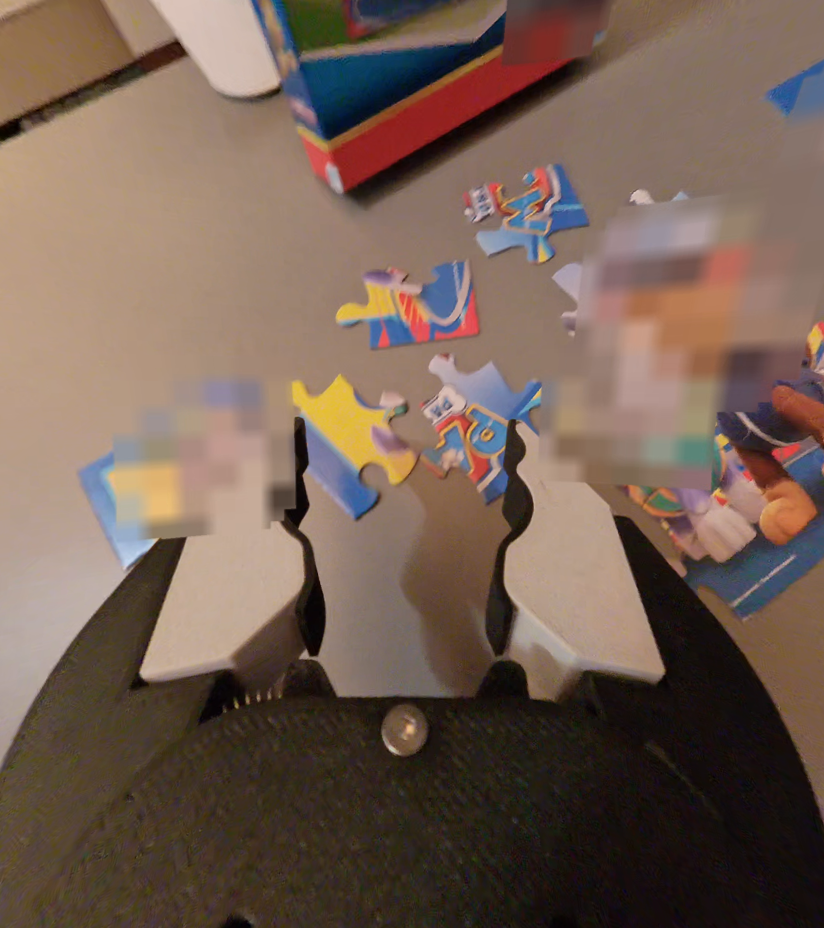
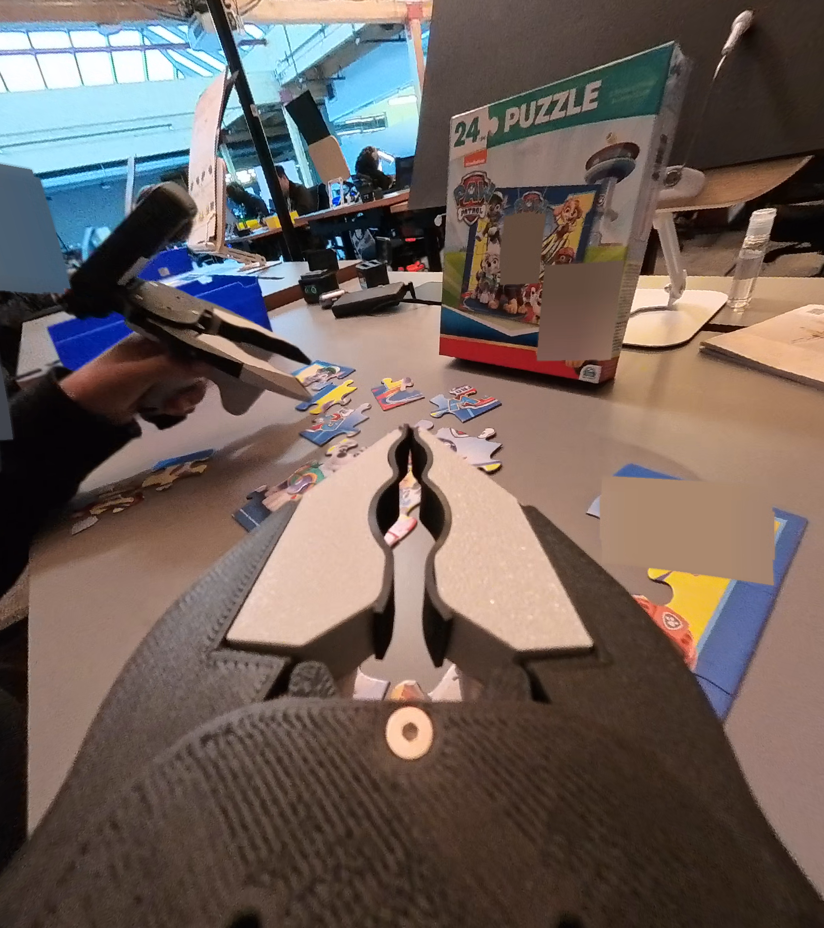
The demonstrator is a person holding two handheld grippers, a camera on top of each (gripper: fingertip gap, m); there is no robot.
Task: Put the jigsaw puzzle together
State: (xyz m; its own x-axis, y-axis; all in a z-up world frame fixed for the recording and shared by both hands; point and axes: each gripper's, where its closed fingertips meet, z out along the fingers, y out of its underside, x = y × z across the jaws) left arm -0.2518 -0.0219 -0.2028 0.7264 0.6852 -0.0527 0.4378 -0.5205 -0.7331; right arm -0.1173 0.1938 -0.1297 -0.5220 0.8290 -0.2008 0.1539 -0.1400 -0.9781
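Mosaic patches cover several puzzle pieces and part of the puzzle box (image 2: pixel 550 211); the left wrist view is soft with blur, and the box there is cut off at the top edge. Pieces under the right gripper's body show only through the slots between its fingers. Left gripper (image 1: pixel 405 432): jaws stand wide apart, nothing between the pads, tips poised low over the grey table (image 1: pixel 123 276). The yellow-and-blue piece (image 1: pixel 349 442) lies flat just ahead of the left fingertip, and the blue piece with red lettering (image 1: pixel 470 432) lies partly behind the right fingertip; whether either tip touches a piece cannot be told. Right gripper (image 2: pixel 409 432): fingertips closed together, nothing seen clamped at the tips, held above the scattered pieces. A partly assembled blue-bordered section (image 2: pixel 731 592) lies to its right.
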